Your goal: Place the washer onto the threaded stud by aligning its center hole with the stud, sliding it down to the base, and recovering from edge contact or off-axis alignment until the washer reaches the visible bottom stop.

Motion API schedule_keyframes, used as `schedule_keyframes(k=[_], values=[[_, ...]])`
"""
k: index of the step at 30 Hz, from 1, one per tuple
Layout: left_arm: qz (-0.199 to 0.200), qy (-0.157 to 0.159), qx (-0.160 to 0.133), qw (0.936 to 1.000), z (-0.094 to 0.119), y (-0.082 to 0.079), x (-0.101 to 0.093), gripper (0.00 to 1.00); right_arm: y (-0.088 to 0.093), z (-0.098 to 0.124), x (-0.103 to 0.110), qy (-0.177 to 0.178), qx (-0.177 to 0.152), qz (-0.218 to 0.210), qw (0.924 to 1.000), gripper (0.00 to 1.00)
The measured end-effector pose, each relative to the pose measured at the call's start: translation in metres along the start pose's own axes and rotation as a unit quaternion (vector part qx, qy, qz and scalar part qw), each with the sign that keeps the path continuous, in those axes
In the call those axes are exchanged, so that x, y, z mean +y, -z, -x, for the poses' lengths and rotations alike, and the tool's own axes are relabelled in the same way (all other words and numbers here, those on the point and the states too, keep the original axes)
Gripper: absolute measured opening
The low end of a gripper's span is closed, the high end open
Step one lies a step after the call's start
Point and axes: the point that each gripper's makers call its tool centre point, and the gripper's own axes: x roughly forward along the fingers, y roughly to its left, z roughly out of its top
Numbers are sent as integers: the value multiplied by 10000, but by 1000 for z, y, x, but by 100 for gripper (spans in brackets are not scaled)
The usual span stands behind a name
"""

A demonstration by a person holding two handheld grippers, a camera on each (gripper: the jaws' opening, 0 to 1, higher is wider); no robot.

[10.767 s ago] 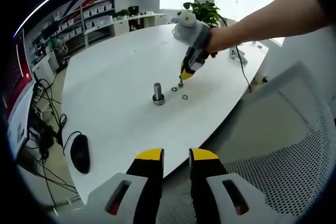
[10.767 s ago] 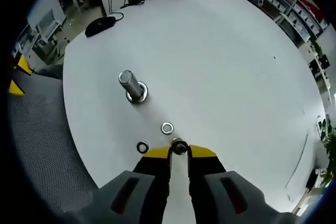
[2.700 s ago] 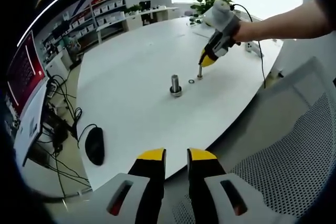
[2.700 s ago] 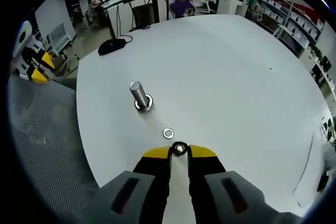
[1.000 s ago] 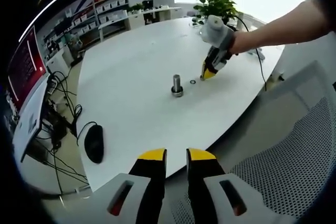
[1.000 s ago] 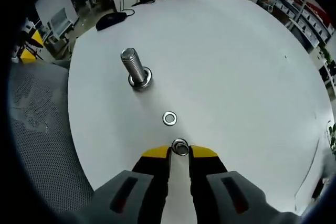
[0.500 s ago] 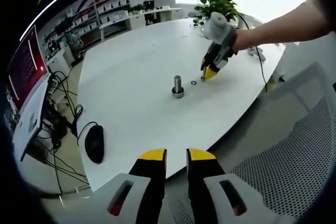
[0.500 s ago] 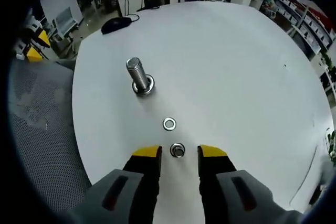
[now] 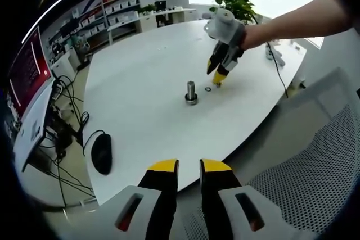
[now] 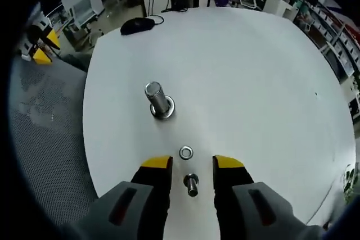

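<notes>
A tall threaded stud (image 10: 159,100) stands upright on the white table (image 10: 253,82), with a washer-like ring at its base. A loose washer (image 10: 185,152) lies flat between the stud and my right gripper (image 10: 192,164). That gripper is open, and a small short metal bolt (image 10: 191,184) stands free between its jaws. In the left gripper view the stud (image 9: 191,92) and the washer (image 9: 208,89) are far across the table, and the right gripper (image 9: 216,77), held by a person's hand, hovers just beyond them. My left gripper (image 9: 188,167) stays shut and empty, off the table's near edge.
A black mouse (image 9: 102,154) with its cable lies near the table's left edge. A grey mesh chair (image 9: 304,195) is close on the right. A potted plant (image 9: 236,5) and a cable sit at the far end, with shelves and desks behind.
The right gripper has opened and let go of the small bolt, then lifted so that it looks down more steeply. The left gripper has stayed still.
</notes>
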Motion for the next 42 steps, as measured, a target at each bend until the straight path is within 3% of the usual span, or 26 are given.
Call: schedule_keyframes(k=[5, 15, 27, 42], values=[[6, 2, -2, 10000, 0, 0, 0, 13, 2, -9, 7, -162, 286, 299, 9990, 31], [54, 25, -4, 10000, 0, 0, 0, 13, 9, -22, 11, -305, 581, 427, 9969, 29], [76, 15, -30, 10000, 0, -1, 1, 13, 14, -31, 9, -317, 827, 671, 9938, 24], [77, 39, 1, 10000, -1, 0, 0, 13, 12, -30, 6, -364, 910, 854, 9915, 18]])
